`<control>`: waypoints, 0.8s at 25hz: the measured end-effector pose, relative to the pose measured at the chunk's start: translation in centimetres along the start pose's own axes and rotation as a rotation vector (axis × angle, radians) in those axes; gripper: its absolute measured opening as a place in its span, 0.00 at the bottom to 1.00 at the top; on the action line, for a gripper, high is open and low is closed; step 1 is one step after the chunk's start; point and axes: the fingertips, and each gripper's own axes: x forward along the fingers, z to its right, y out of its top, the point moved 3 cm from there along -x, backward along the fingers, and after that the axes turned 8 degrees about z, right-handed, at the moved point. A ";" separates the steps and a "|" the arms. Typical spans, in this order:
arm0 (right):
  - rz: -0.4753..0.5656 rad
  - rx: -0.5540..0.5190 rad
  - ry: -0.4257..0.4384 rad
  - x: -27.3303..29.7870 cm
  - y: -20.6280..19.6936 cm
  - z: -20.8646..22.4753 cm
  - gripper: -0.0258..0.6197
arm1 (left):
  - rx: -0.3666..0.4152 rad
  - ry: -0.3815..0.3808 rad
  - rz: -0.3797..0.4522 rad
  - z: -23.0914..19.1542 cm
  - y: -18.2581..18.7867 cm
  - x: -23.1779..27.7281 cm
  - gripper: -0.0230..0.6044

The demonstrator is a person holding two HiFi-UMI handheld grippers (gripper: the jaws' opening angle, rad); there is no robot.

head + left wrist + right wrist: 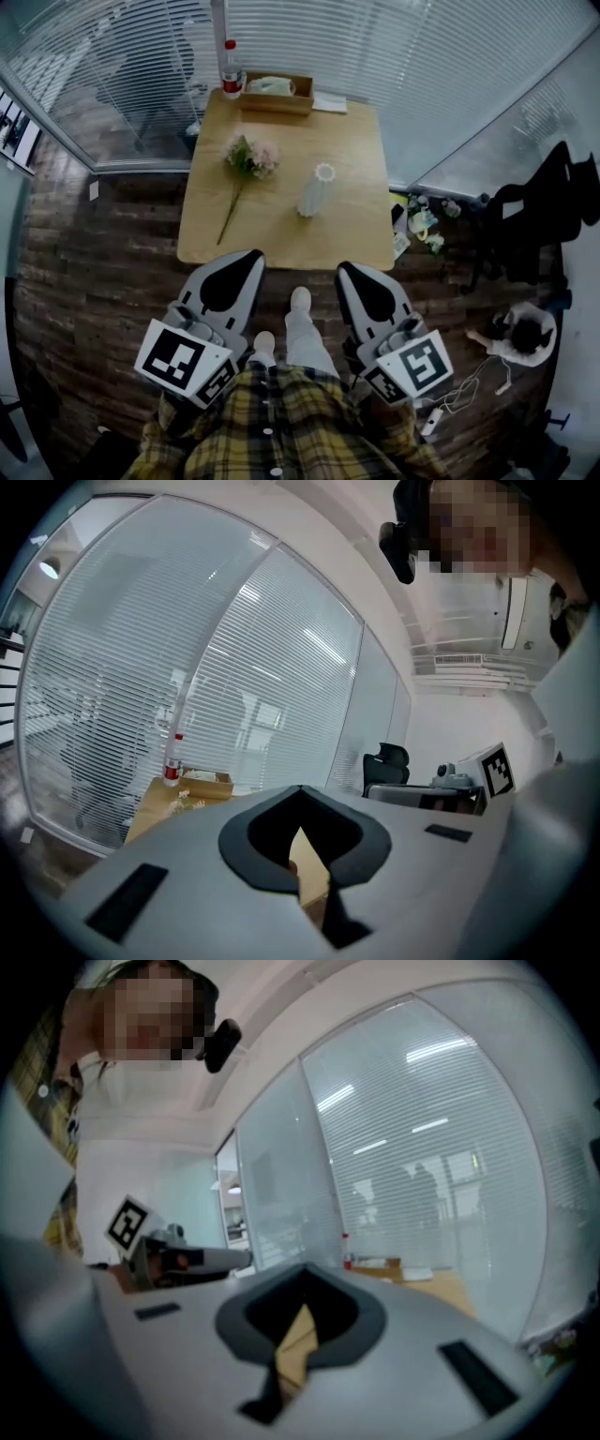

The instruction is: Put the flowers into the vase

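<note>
left gripper (pixel 251 255) and right gripper (pixel 344 270) are pressed together, empty. flowers (pixel 251 157) lie on the table (pixel 356 239) beside the upright vase (pixel 317 190).

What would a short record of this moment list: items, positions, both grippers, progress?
flowers: lying flat on the table, left of the vase, apart from it
vase: upright, no flowers in it
far edge: bottle, box
left gripper: jaws together, nothing held, at the table's near edge
right gripper: jaws together, nothing held, at the near edge
progress: flowers not yet picked up
</note>
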 end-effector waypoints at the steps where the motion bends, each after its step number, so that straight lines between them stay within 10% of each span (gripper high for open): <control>1: 0.000 -0.002 0.011 0.6 0.3 0.8 0.06 | 0.002 0.010 0.004 -0.2 0.1 0.8 0.05; 20: -0.032 -0.012 0.206 9.0 4.2 12.1 0.06 | -0.013 0.253 0.078 -4.4 1.9 10.6 0.05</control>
